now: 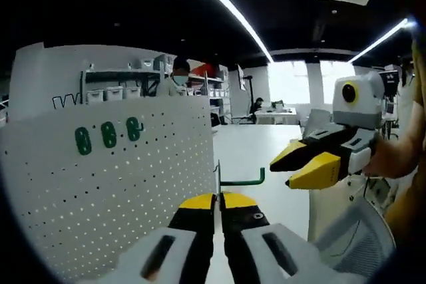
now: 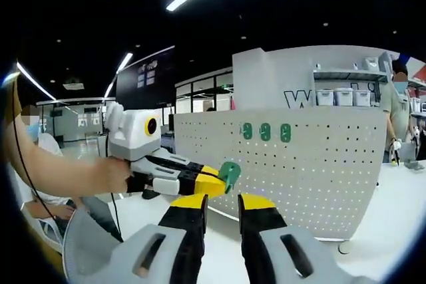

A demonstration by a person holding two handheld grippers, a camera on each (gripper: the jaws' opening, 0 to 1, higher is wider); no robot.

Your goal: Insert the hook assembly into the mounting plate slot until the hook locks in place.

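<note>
My left claw [image 1: 218, 205] is closed down tight on the green hook [image 1: 241, 179], gripping it by the thin metal plate at its back end. The hook's green arm sticks out sideways from the claw tips and ends in a small upturned tip. In the right gripper view, the same hook [image 2: 229, 173] shows as a green knob at the left claw's yellow tips [image 2: 212, 184].

My right claw [image 2: 225, 207] holds nothing; its two jaws stand a little apart with a clear gap between them. In the left gripper view it [image 1: 299, 167] hovers beside the hook's tip, apart from it, with a hand behind it.

The white pegboard [image 1: 100, 191] is the landmark. It stands upright on the desk [image 1: 266, 144], dotted with rows of small holes, and three green tags [image 1: 108, 135] sit high on its face. The hook is just off the pegboard's near edge, not yet touching it, so insertion is still to come.

To do this well, I judge I should turn the hook's back plate square to the pegboard face, line its prongs with a row of holes, then press straight in and down until it seats. The right claw could steady the board.

Open room lies beyond the pegboard's edge, over the bare desk. A grey chair back [image 1: 353, 241] sits low beside my claws; I should avoid it.
</note>
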